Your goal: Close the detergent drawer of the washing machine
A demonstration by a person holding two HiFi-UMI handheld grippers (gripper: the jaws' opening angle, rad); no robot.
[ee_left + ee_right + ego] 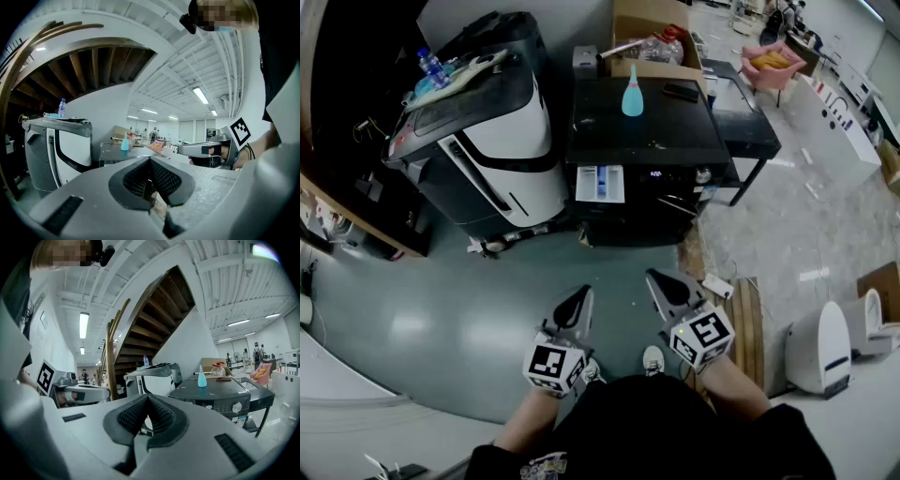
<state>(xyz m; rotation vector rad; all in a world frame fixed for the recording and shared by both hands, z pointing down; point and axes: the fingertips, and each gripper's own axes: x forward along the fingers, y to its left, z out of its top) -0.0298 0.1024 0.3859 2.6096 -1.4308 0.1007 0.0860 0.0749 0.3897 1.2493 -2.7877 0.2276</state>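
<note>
Standing well back from the black washing machine (647, 131), the person has not yet begun the closing step; this looks like the approach. The detergent drawer (600, 184) sticks out of the machine's front at its upper left corner, with its white and blue tray open to the head view. It is plainly pulled out and nothing touches it. A blue bottle (632, 98) stands upright on the machine's top, away from the drawer. A grey and white appliance (487, 122) stands just to the left of the machine.

Both tools are held low in front of the person's body, side by side and a little apart, over open floor (441, 309). They point forward toward the machine and tip only slightly downward. Their marker cubes face up toward the head camera, and the forearms run back under the chest.

The left tongs (578, 302) are clenched, their ribbed pads meeting with nothing between them. The right tongs (661, 281) are clenched and empty as well.

The next move seems to call for stepping closer and raising one tool to the drawer's front face. The left tongs sit more nearly in line with it. Clenched tips should serve for a straight, level push until the front lies flush with the panel. An off-centre push could make the tray bind.
</note>
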